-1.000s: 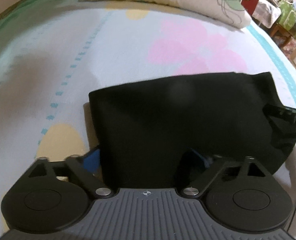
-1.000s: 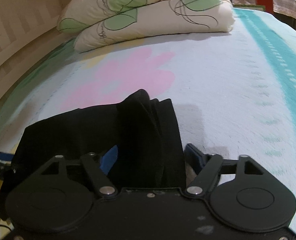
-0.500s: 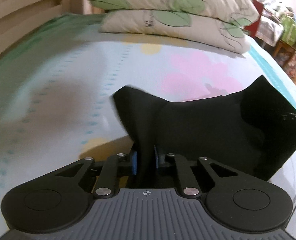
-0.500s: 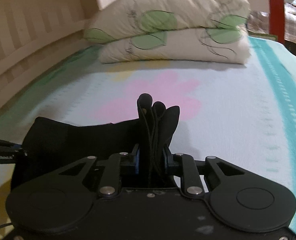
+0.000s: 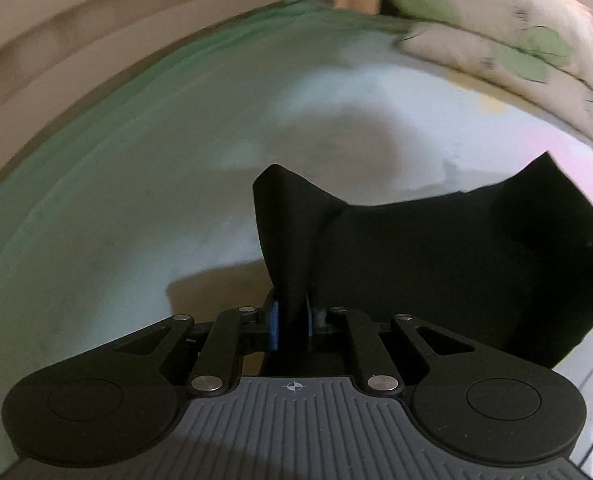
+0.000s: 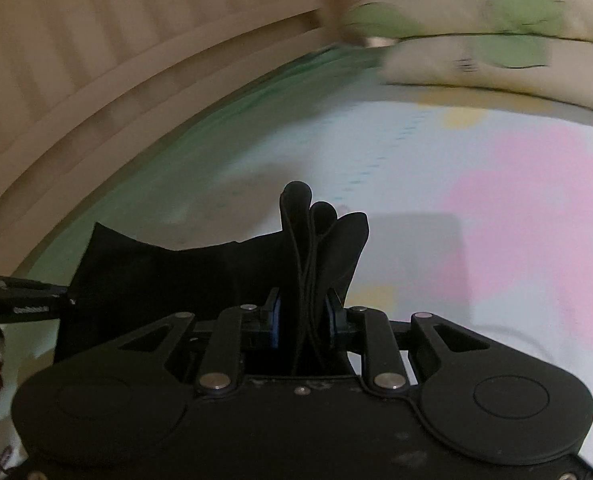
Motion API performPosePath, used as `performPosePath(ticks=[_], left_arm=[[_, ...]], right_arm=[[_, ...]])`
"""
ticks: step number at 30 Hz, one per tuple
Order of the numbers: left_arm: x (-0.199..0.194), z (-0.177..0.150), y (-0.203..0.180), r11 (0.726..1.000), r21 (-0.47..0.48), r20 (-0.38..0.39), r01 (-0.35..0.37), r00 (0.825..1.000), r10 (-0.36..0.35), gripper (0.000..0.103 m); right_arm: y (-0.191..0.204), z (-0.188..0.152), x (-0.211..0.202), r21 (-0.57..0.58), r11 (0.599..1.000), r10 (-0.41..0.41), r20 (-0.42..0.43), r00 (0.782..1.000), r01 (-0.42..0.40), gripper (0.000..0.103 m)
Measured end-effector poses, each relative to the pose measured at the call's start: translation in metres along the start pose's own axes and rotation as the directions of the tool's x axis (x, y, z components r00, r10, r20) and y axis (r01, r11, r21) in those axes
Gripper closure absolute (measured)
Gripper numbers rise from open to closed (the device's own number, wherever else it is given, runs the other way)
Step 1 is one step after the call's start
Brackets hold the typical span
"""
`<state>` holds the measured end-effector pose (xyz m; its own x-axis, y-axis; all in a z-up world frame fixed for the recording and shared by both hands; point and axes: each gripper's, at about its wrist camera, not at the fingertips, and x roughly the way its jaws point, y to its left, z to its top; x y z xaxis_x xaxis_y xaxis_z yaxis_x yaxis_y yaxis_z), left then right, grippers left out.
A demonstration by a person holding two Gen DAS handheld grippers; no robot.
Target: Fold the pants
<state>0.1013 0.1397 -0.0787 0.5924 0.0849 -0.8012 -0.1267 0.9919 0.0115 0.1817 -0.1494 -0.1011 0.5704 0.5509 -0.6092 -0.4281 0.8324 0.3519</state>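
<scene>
Both the left gripper and right gripper have jaws clenched on the pants, held above the bed. The thick right-hand bunch could slip, spoiling the fold.

No readable words or numbers are showing in either view. The left gripper, entering the right wrist view at the left edge, is carrying a small white print that is too blurred to read; a crosshair mark is sitting on the left gripper's grey ribbed housing.
</scene>
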Motion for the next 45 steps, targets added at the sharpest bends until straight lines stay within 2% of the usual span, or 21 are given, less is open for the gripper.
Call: performPosePath(ticks=[1,2,5,7,9,13,15,18,20,21,22,23,25,27,29,31,33,37,40,45], left_arm=[[0.007,-0.001,0.005,1.0,-0.007,-0.024,-0.006,1.0,0.006,0.081],[0.014,-0.002,0.008,1.0,-0.012,-0.04,-0.025,0.999,0.024,0.079],[0.03,-0.006,0.01,0.992,0.038,-0.057,-0.122,0.991,0.124,0.078],[0.035,-0.009,0.011,0.99,0.057,-0.058,-0.127,0.99,0.13,0.077],[0.034,-0.007,0.009,0.99,0.061,-0.051,-0.128,0.99,0.131,0.078],[0.019,-0.012,0.006,0.987,0.059,-0.022,-0.152,0.988,0.154,0.078],[0.009,-0.014,0.002,0.988,0.053,0.001,-0.148,0.989,0.148,0.078],[-0.006,-0.024,-0.014,0.988,0.079,0.048,-0.135,0.99,0.131,0.078],[-0.013,-0.033,-0.027,0.987,0.102,0.066,-0.122,0.991,0.115,0.078],[-0.014,-0.038,-0.032,0.988,0.105,0.065,-0.115,0.992,0.109,0.078],[-0.012,-0.044,-0.037,0.99,0.103,0.049,-0.099,0.994,0.094,0.078],[-0.009,-0.049,-0.039,0.992,0.098,0.021,-0.082,0.997,0.08,0.078],[0.002,-0.06,-0.041,0.995,0.073,-0.05,-0.066,0.996,0.07,0.077],[0.006,-0.066,-0.04,0.995,0.068,-0.034,-0.07,0.997,0.072,0.076],[0.008,-0.066,-0.042,0.993,0.093,-0.028,-0.078,0.996,0.081,0.076],[0.009,-0.062,-0.041,0.993,0.08,-0.041,-0.082,0.995,0.086,0.076],[0.008,-0.058,-0.041,0.994,0.063,-0.053,-0.088,0.994,0.091,0.076],[-0.007,-0.06,-0.044,0.996,0.002,-0.07,-0.092,0.993,0.092,0.076],[-0.027,-0.066,-0.052,0.995,-0.02,-0.05,-0.099,0.994,0.098,0.075],[-0.052,-0.078,-0.064,0.991,-0.077,-0.067,-0.107,0.993,0.102,0.075]], right_arm=[[0.006,0.002,0.007,-0.018,1.0,0.001,-0.004,1.0,-0.001,0.081],[0.008,0.003,0.014,-0.036,0.999,-0.011,-0.011,1.0,0.01,0.081],[-0.003,-0.001,0.034,-0.03,0.995,-0.1,-0.069,0.993,0.098,0.077],[-0.015,-0.008,0.042,-0.025,0.989,-0.15,-0.091,0.985,0.148,0.064],[-0.024,-0.014,0.039,-0.005,0.988,-0.154,-0.088,0.984,0.154,0.06],[-0.021,-0.017,0.024,0.004,0.983,-0.183,-0.044,0.982,0.184,0.058],[-0.011,-0.018,0.012,-0.018,0.976,-0.216,0.02,0.976,0.217,0.056],[0.01,-0.022,-0.012,-0.11,0.967,-0.215,0.133,0.968,0.23,0.056],[0.026,-0.031,-0.021,-0.183,0.959,-0.187,0.165,0.968,0.217,0.06],[0.033,-0.036,-0.022,-0.211,0.958,-0.161,0.161,0.974,0.193,0.071],[0.037,-0.042,-0.022,-0.231,0.957,-0.148,0.143,0.979,0.178,0.088],[0.04,-0.048,-0.017,-0.251,0.954,-0.144,0.105,0.984,0.166,0.093],[0.038,-0.06,-0.007,-0.255,0.953,-0.159,0.049,0.986,0.166,0.094],[0.033,-0.072,0.002,-0.24,0.955,-0.181,-0.007,0.983,0.174,0.097],[0.031,-0.075,0.001,-0.233,0.957,-0.176,0.007,0.984,0.173,0.098],[0.038,-0.071,0.001,-0.242,0.954,-0.184,-0.003,0.983,0.178,0.098],[0.039,-0.064,-0.002,-0.225,0.959,-0.178,-0.011,0.984,0.171,0.094],[0.046,-0.053,-0.025,-0.165,0.973,-0.164,0.005,0.987,0.162,0.074],[0.057,-0.054,-0.045,-0.152,0.975,-0.161,0.022,0.987,0.162,0.072],[0.077,-0.063,-0.088,-0.11,0.976,-0.183,0.06,0.981,0.189,0.067]])
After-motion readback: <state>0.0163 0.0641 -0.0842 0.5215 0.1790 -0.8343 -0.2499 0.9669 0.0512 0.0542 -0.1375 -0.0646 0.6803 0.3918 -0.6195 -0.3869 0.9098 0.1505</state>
